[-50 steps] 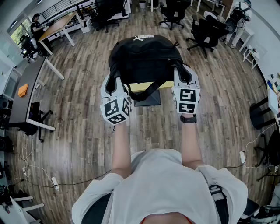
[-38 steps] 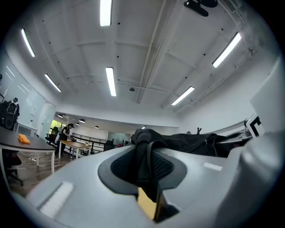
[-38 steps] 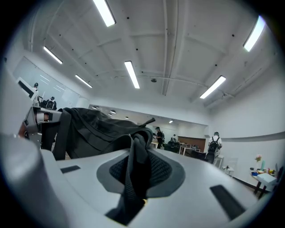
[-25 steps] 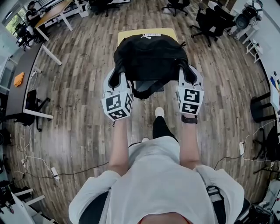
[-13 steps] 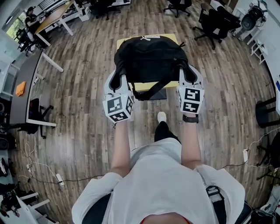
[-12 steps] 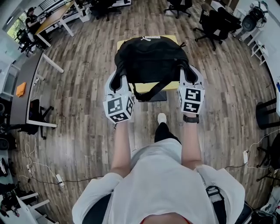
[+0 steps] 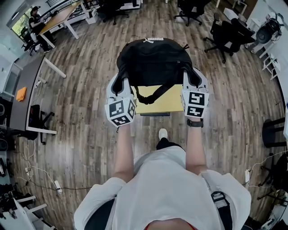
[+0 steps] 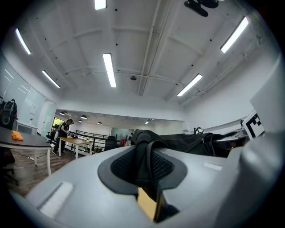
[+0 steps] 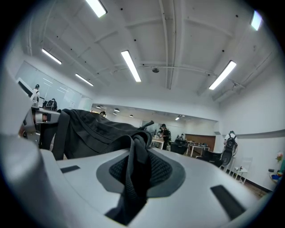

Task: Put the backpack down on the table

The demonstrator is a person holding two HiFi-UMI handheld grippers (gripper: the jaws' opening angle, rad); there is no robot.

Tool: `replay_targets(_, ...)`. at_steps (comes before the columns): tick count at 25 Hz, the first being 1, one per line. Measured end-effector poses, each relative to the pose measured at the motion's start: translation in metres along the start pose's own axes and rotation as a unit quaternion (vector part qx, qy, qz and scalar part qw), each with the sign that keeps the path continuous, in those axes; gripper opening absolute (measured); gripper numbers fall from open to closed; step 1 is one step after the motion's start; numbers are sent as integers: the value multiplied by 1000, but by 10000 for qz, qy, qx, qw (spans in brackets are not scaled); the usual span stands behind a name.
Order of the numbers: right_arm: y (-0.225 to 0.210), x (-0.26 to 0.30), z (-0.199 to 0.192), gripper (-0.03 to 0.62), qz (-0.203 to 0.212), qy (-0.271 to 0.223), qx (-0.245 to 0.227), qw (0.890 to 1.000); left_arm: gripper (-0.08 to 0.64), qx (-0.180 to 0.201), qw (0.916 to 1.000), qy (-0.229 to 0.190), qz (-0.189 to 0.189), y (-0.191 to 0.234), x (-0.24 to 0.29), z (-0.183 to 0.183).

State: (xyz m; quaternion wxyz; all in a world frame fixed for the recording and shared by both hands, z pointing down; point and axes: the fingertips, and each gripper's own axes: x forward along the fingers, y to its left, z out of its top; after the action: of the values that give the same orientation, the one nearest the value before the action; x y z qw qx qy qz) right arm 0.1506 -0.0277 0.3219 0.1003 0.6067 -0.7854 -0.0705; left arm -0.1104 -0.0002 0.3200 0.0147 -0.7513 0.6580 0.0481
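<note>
I hold a black backpack in the air in front of me, one strap in each gripper. My left gripper is shut on a black strap, which runs up between its pads to the backpack. On the other side my right gripper is shut on the second strap, with the bag's body to its left. A small yellow table shows just below the bag's near edge, and a sliver of its top shows through the left jaws. A loose strap loop hangs over it.
Wood floor lies all round. Grey desk and a wooden desk with a person stand at the left. Black office chairs stand at the back right. Cables and a power strip lie near my left side.
I have walked forward with the backpack held the same way. The yellow table has slid nearer in the head view and now shows under the bag's near side.
</note>
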Motion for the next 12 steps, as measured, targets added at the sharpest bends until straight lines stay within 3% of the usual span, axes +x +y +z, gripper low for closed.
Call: replay_targets(12,-53,84,-4,71,79,-77,146,9998,69,123,9999,16,59,-17,95,-1)
